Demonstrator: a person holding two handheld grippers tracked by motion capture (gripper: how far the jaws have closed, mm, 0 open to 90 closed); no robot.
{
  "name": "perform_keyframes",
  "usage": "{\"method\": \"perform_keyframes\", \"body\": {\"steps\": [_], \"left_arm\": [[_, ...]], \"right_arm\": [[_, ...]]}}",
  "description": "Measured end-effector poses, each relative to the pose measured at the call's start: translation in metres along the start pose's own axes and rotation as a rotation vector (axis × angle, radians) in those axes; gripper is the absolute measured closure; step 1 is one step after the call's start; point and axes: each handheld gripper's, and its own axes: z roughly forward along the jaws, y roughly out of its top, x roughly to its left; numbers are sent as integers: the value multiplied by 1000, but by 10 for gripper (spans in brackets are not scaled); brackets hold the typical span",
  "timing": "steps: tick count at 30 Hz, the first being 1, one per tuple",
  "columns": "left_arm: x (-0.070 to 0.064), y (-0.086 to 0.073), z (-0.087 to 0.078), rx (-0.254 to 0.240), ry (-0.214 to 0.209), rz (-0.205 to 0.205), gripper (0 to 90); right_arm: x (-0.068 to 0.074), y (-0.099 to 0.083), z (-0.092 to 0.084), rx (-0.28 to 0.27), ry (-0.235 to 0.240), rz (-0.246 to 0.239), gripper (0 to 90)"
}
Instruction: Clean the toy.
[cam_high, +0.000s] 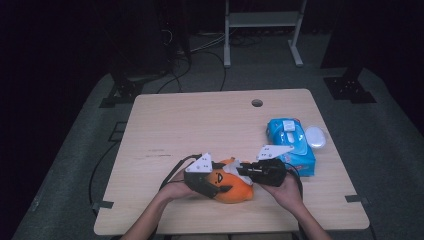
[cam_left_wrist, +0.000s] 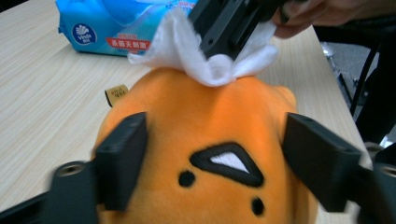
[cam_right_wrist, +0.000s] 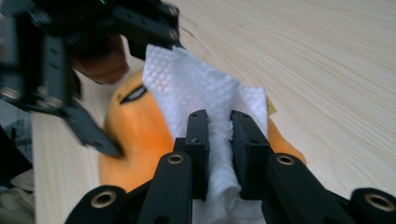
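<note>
An orange plush toy (cam_high: 231, 189) with a stitched black face lies near the table's front edge. My left gripper (cam_left_wrist: 217, 120) reaches over it from the left. Its jaws stand on either side of the face (cam_left_wrist: 224, 161), and the plush is not squeezed. One left finger (cam_right_wrist: 93, 135) is blurred beside the toy. My right gripper (cam_right_wrist: 219, 116) comes in from the right and is shut on a crumpled white wipe (cam_right_wrist: 191, 84). The wipe (cam_left_wrist: 187, 46) rests against the top of the toy (cam_left_wrist: 210, 107).
A blue pack of wet wipes (cam_high: 292, 142) lies right of the hands, with a white oval lid (cam_high: 315, 136) beside it. The wooden table (cam_high: 200, 125) has a cable hole (cam_high: 257, 103) near its far edge. A white stand rises beyond the table.
</note>
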Motion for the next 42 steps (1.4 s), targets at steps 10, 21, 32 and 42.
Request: {"method": "perform_keyframes", "body": {"steps": [10,21,32,42], "left_arm": [[9,2,-15,-6,18,-37,147],[6,0,-6,-8,44,-36,226],[12,-4,-7,-23,37,-128,235],[-1,13,0,-8,75,-74,187]], "right_arm": [[-15,-7,-5,14,-46,21,769],[8,6,-7,-31,-38,-51,770],[-15,-6,-11,-3,-60,24,769],[16,13,-12,-51,-39,-78,770]]}}
